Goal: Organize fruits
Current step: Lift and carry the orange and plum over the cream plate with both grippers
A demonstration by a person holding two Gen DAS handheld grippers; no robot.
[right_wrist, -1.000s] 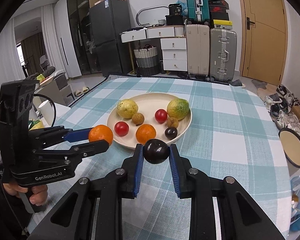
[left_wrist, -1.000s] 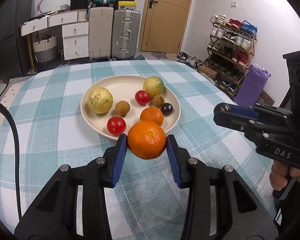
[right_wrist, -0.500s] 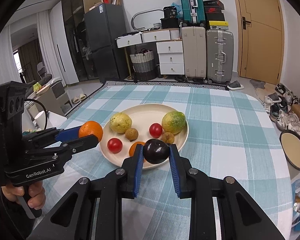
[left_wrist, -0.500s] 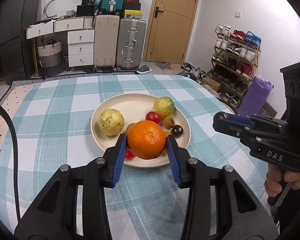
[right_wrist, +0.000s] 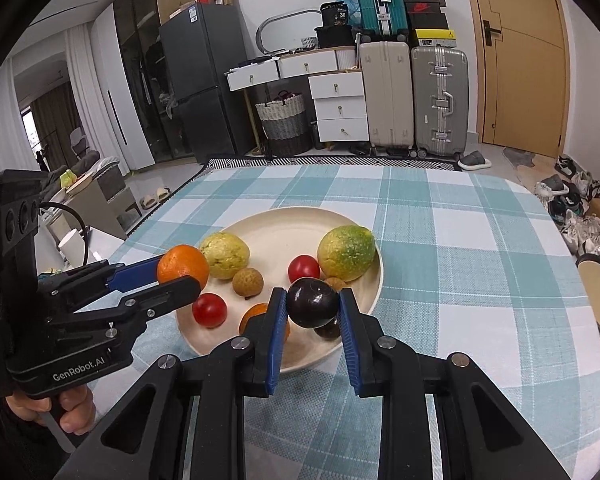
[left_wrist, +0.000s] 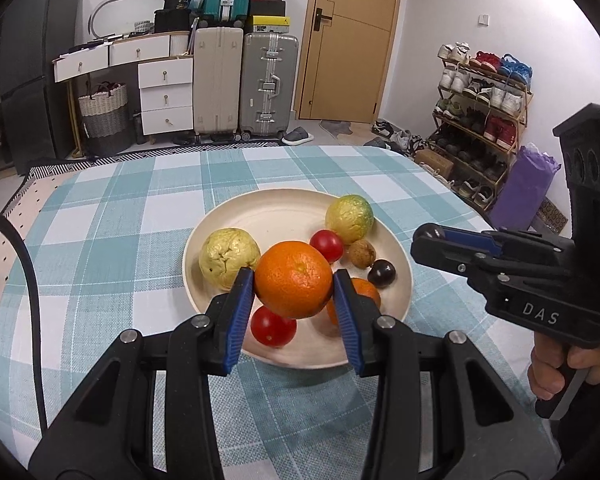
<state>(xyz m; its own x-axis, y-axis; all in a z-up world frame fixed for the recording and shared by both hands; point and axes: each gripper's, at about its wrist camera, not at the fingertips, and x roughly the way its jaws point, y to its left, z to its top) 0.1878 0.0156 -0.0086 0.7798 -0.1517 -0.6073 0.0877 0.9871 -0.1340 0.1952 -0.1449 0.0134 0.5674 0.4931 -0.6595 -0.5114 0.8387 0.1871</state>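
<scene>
Now both held fruits hang over the plate (left_wrist: 400,264) near the table's middle, carried in from short of its near rim. Left gripper (left_wrist: 294,280) clamps the orange (left_wrist: 294,278); right gripper (right_wrist: 312,308) clamps a dark plum (right_wrist: 312,307). Release likely next. Right view alone shows the longan (right_wrist: 247,282); left view alone shows the walnut (left_wrist: 361,253) clear.

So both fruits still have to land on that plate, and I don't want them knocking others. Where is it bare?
The far half of the plate is bare, behind the yellow fruit and the green-yellow fruit, plus a gap between those two. The near half is crowded: two tomatoes, a small orange, brown fruits and a dark fruit sit close together.
</scene>
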